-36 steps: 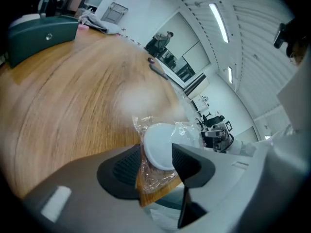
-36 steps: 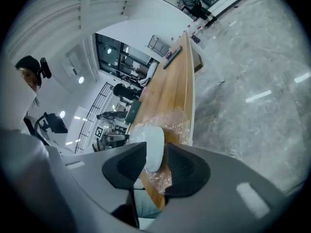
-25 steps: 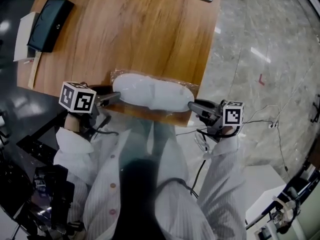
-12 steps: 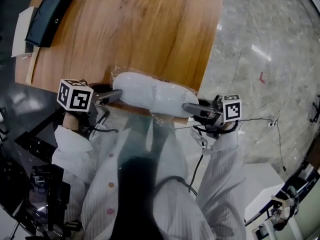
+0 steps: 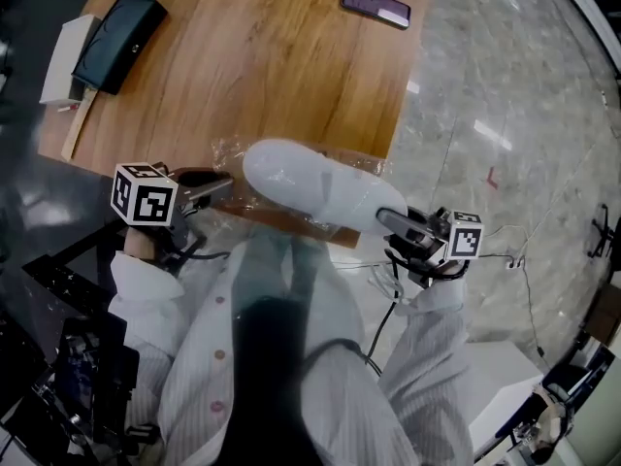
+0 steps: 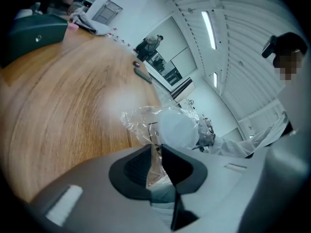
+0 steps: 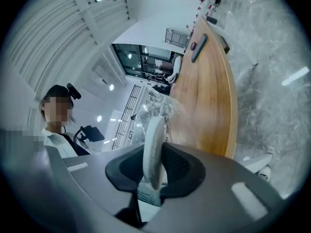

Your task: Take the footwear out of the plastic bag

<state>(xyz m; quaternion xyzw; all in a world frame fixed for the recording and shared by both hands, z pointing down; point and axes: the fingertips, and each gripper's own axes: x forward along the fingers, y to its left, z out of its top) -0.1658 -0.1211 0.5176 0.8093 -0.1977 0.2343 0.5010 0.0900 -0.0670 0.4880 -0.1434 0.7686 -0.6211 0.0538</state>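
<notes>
A white slipper (image 5: 315,194) lies slantwise over the near edge of the wooden table (image 5: 272,76), half inside a crumpled clear plastic bag (image 5: 233,153). My left gripper (image 5: 221,190) is at the bag's left end. Its jaws are closing, and the left gripper view shows bag film (image 6: 154,161) pinched between them, with the slipper (image 6: 179,130) beyond. My right gripper (image 5: 393,223) is past the table's corner, over the floor. Its jaws are also closing, and the slipper's edge (image 7: 153,149) is clamped upright between the pads.
A black case (image 5: 121,42) and a white box (image 5: 60,61) sit at the table's far left. A dark phone (image 5: 375,6) lies at the far right edge. Marble floor (image 5: 485,115) lies to the right, with cables by my right sleeve.
The right gripper has moved right and toward me, drawing the slipper's end past the table corner. The slipper now lies slantwise. The left gripper has stayed at the bag's left end.
</notes>
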